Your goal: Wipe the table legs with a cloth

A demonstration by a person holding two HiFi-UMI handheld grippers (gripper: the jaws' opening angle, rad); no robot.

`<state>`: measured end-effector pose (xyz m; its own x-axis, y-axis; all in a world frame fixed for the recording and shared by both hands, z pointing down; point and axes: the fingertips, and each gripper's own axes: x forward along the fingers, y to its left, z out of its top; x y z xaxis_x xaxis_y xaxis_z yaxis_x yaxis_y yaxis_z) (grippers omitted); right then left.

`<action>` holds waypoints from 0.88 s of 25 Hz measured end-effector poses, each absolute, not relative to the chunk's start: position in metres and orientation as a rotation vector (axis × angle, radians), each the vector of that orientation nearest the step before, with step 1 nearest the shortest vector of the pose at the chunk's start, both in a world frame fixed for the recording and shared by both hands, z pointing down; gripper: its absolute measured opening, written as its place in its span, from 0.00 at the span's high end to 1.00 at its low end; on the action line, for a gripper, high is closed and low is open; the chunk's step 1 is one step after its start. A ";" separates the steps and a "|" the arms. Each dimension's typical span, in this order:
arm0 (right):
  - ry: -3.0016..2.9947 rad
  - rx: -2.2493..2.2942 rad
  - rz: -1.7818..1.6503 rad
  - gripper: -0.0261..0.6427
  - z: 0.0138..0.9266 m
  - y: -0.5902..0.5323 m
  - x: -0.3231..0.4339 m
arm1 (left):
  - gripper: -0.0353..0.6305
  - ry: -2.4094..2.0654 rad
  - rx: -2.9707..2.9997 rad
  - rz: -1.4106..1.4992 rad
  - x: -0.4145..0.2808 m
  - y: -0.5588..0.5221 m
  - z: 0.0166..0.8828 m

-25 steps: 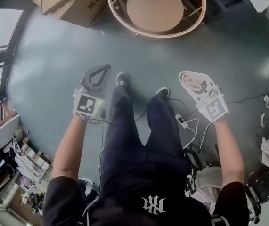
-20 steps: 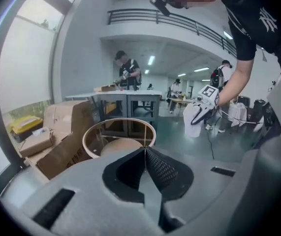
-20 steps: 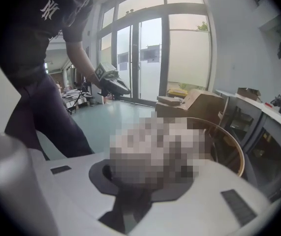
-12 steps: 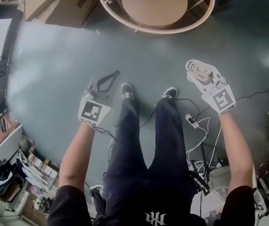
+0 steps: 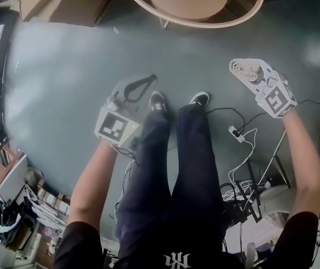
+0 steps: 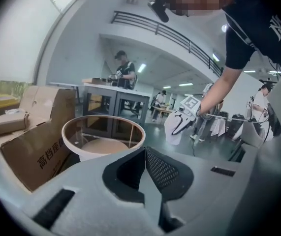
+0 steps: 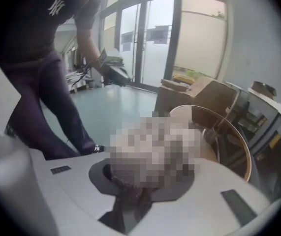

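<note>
Grey floor (image 5: 64, 66), round table (image 5: 204, 24) ahead; head view: right gripper (image 5: 236, 67), nearer the table, jaws clamped on cloth (image 5: 245, 72); left gripper view: left gripper (image 6: 142, 154) jaws closed, empty; approach step, next bring cloth to a table leg (image 6: 132, 135).

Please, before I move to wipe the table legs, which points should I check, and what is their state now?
1. Cloth gripped by right gripper: ok, jaws shut on it.
2. Left gripper free: ok, shut and empty.
3. Cloth touching round table: not ok, apart from it.
4. Power strip near right shoe: not ok, possible trip risk.
5. Cloth cleanliness: cannot tell.
</note>
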<state>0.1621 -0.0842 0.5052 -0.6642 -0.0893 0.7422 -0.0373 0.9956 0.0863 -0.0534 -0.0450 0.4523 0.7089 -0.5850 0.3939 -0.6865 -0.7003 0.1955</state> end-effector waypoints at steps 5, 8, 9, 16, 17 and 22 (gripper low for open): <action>-2.471 0.383 0.103 0.82 0.526 -0.105 0.132 | 0.94 -1.027 2.554 0.422 -0.053 -0.049 0.489; -2.498 0.291 0.045 0.82 0.563 -0.101 0.112 | 0.94 -1.021 2.543 0.434 -0.043 -0.057 0.526; -2.484 0.215 -0.002 0.82 0.580 -0.100 0.105 | 0.94 -1.019 2.547 0.438 -0.039 -0.059 0.539; -2.397 -0.151 -0.216 0.82 0.711 -0.095 0.083 | 0.94 -1.026 2.635 0.548 0.000 -0.080 0.648; -2.429 -0.107 -0.175 0.82 0.723 -0.097 0.083 | 0.94 -1.041 2.637 0.535 0.005 -0.085 0.661; -2.626 0.331 0.125 0.82 0.763 -0.140 0.077 | 0.94 -1.144 2.649 0.436 0.002 -0.124 0.720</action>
